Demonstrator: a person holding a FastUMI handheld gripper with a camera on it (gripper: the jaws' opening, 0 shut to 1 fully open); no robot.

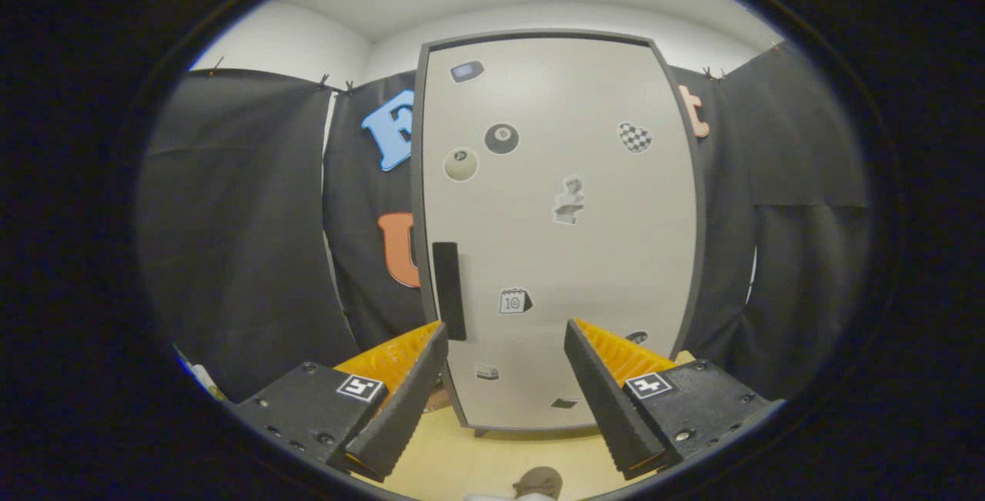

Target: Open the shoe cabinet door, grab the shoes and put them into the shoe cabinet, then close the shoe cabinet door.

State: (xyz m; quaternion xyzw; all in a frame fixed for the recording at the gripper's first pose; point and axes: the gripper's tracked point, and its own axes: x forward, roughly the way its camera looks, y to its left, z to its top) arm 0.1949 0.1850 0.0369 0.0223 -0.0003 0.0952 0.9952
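The hand-held gripper has its fingers spread wide apart, with nothing between them; they point at the lower part of the shoe cabinet door. The door is shut and stands upright just beyond the fingertips, its pale front framed by a dark edge. A dark vertical handle sits on the door near its left edge, just above the tip of the left finger. Small stickers dot the door, among them a black billiard ball, a pale ball beside it and a checkered heart further right. The cabinet stands on a light wooden floor. Below the fingers, on the floor, lies a brownish rounded thing, possibly a shoe, though too little shows to tell. Black cloth hangs behind the cabinet on both sides.
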